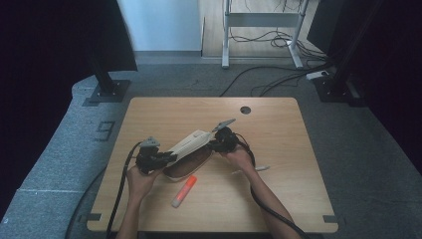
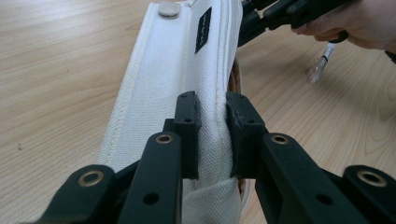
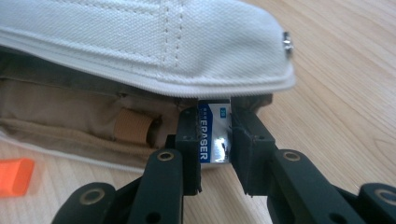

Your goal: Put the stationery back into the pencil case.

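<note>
A white canvas pencil case [image 1: 191,144] lies open near the middle of the wooden table [image 1: 278,149], its lid raised over a tan lining. The left gripper [image 1: 166,158] has its 2 jaws clamped on the lid's edge at the case's left end, holding it up. The right gripper [image 1: 215,144] pinches a wrapped eraser [image 3: 214,133] right at the case's mouth, under the lid's rim at the right end. A glue stick [image 1: 183,191] with an orange cap lies on the near side, just beside the case.
</note>
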The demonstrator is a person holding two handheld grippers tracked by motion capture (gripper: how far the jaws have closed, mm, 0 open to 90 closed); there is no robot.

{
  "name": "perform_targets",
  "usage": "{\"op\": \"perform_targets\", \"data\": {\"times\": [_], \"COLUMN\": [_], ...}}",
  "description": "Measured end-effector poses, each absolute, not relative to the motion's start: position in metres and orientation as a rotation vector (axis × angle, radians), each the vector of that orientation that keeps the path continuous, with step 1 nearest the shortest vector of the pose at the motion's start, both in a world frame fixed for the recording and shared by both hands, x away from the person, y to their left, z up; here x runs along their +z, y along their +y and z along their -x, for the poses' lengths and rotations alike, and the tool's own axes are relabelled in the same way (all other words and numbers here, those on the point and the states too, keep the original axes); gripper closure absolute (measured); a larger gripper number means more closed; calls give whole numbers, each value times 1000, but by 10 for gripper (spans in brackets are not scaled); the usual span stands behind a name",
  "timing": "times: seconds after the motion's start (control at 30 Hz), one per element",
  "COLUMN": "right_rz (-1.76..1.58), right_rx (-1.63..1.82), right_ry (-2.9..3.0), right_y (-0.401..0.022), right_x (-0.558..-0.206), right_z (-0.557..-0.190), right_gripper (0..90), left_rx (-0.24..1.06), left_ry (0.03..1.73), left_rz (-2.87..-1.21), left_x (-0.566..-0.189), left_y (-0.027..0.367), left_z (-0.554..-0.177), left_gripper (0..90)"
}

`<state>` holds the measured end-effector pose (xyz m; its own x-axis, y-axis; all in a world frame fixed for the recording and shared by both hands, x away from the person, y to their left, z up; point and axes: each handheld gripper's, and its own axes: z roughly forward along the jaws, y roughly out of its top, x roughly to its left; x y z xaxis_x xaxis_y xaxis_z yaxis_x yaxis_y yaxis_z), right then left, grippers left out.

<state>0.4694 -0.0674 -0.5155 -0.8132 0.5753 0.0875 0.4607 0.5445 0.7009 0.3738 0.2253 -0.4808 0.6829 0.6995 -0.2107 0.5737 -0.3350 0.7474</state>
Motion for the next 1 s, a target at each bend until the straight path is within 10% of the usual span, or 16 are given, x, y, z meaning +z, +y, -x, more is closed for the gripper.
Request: {"op": "perform_targets", "data": {"times": [0.8,1.0], "right_rz": [-893,-888], "right_rx": [1101,1109], "right_ry": [2594,2606], "right_y": [-38,-36], "right_x": [-534,-534], "right_z": [-481,-480], "right_gripper": [701,536], "left_rx": [175,178], "left_ry": [968,969], "left_rz": [-2038,-2040], "left_x": [-480,-481], "left_y": [222,223], "left_z": [-374,-374], "left_gripper": [758,760]}}
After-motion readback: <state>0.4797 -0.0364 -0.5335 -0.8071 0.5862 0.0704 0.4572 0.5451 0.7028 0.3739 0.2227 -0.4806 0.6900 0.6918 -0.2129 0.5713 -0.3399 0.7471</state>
